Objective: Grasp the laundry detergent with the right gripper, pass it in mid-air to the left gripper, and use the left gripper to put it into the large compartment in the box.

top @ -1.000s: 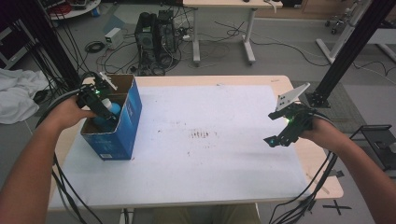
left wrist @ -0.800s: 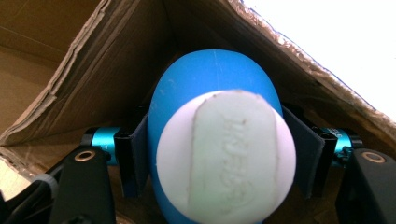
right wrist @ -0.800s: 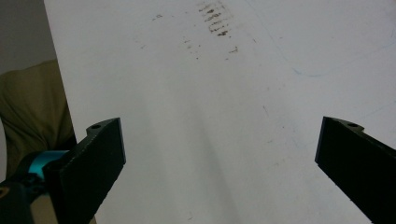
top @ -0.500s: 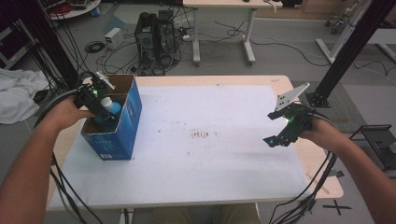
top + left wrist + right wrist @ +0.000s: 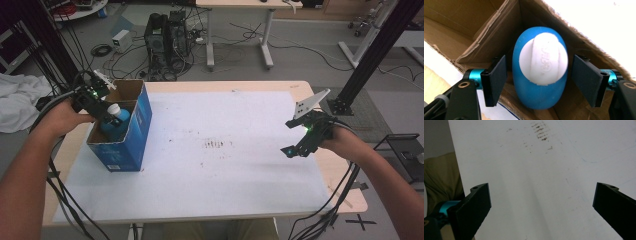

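Observation:
A blue bottle [image 5: 114, 121] with a white cap [image 5: 543, 59] stands inside an open blue cardboard box [image 5: 125, 145] at the table's left. My left gripper [image 5: 105, 113] reaches into the box from the left, one jaw on each side of the bottle [image 5: 540, 95]. Its jaws have just been opening, and in the left gripper view [image 5: 539, 62] a gap shows between each pad and the bottle. My right gripper [image 5: 291, 150] hovers low over the white table sheet [image 5: 225, 170] at the right, wide open with nothing between its jaws [image 5: 541, 192].
The box's brown flaps [image 5: 486, 30] stand up around the bottle. Small dark marks [image 5: 216, 144] dot the middle of the sheet. Cables trail from both grippers off the table's front edge [image 5: 200, 220]. A black frame post [image 5: 370, 55] rises at the far right corner.
The left gripper has edged slightly to the left over the box, with the bottle staying in the box. The right hand has not moved.

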### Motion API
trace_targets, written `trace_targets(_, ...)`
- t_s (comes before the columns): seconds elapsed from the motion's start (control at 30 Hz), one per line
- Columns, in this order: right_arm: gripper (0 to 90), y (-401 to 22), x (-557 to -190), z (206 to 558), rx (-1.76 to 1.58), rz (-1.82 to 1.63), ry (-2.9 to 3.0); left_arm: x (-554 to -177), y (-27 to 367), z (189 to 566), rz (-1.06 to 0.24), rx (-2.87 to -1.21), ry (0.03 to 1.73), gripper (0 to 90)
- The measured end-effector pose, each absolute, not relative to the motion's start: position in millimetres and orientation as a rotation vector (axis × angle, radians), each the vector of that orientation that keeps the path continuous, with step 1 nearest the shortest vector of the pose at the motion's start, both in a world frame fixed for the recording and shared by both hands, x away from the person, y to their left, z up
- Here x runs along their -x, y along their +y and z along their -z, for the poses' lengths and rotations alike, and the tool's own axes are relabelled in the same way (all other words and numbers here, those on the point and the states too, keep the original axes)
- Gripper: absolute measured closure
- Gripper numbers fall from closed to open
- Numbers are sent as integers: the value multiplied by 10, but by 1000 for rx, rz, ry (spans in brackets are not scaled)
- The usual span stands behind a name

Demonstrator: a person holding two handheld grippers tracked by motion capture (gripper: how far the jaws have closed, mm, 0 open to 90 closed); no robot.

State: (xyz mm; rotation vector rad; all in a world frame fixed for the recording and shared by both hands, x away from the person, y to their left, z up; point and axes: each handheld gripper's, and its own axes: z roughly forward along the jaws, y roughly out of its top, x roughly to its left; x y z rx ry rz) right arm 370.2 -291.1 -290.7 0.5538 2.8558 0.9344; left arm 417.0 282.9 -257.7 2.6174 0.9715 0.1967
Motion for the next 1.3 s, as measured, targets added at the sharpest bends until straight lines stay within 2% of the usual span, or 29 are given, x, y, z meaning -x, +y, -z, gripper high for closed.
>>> trace_targets(0.33, 7, -2925, -3690, 2896, -544, -941, 2846, -4098, 2830, 2336, -199, -2588, 986, 291)
trace_targets(0.4, 7, -2924, -3681, 2889, -548, -940, 2845, -4070, 2830, 2275, -210, -2559, 1016, 221)
trace_targets(0.7, 7, -2920, -3651, 2849, -544, -943, 2837, -3928, 2755, 1990, -255, -2542, 985, 221)
trace_targets(1.3, 7, -2941, -3585, 2805, -526, -956, 2826, -3840, 2130, 1785, -221, -2612, 808, 221)
